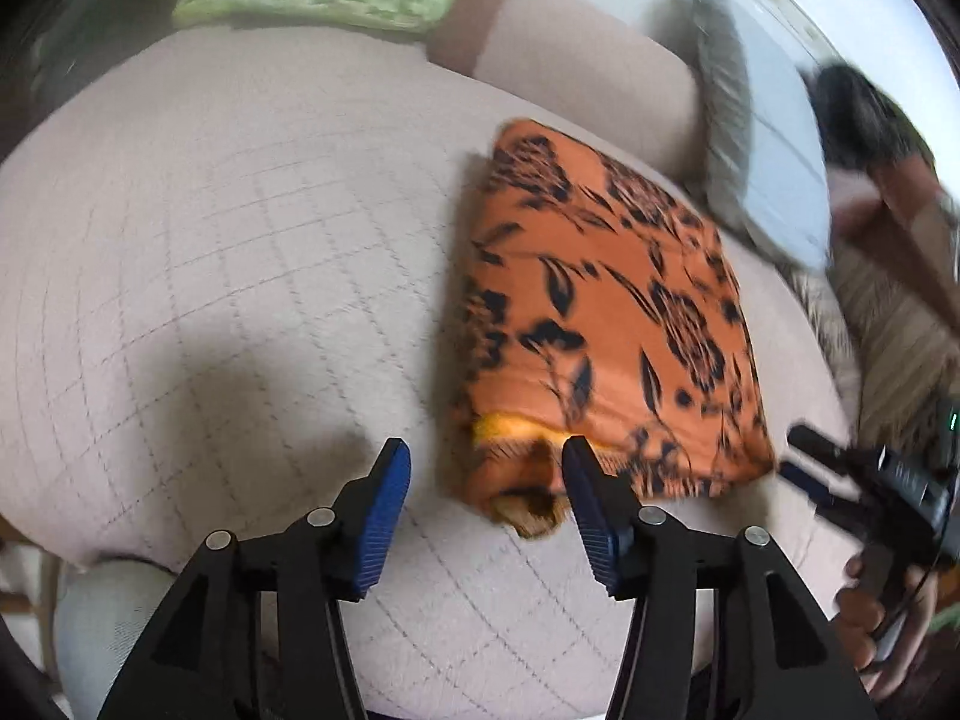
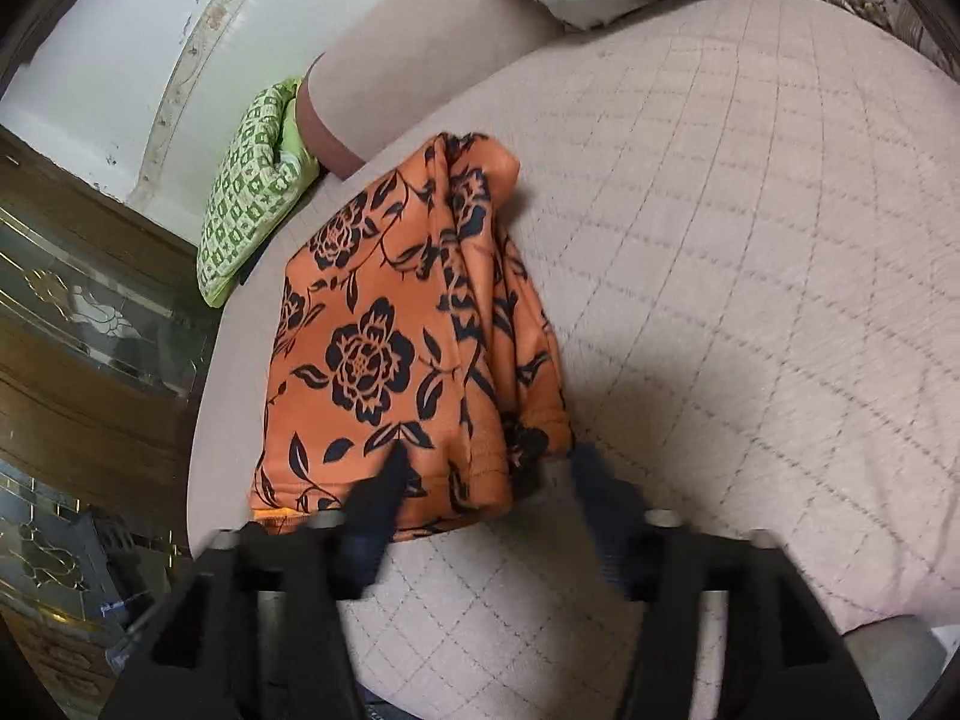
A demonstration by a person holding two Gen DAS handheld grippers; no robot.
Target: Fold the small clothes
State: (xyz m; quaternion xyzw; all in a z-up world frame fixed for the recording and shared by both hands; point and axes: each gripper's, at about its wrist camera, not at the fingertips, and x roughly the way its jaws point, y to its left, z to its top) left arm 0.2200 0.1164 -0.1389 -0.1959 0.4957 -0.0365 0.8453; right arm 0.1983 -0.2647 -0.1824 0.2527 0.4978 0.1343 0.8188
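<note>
On the far left of the right wrist view a green patterned cushion (image 2: 252,192) lies at the edge of the quilted pale bed cover (image 2: 750,240), next to a dark wooden door with glass panels (image 2: 90,300). Right of it sits the folded orange garment with black flowers (image 2: 390,348), flat on the cover near its front edge. The right gripper (image 2: 489,480) hangs just over the garment's near hem, jaws apart; its left finger overlaps the cloth in the picture, its right finger is beyond the corner, and no pinch on the fabric shows. In the left wrist view, the left gripper (image 1: 486,468) has its blue pads (image 1: 384,516) spread, with the garment's near corner lying between them, unpressed. At the right edge a hand (image 1: 882,618) holds the other tool beside the garment's right corner
</note>
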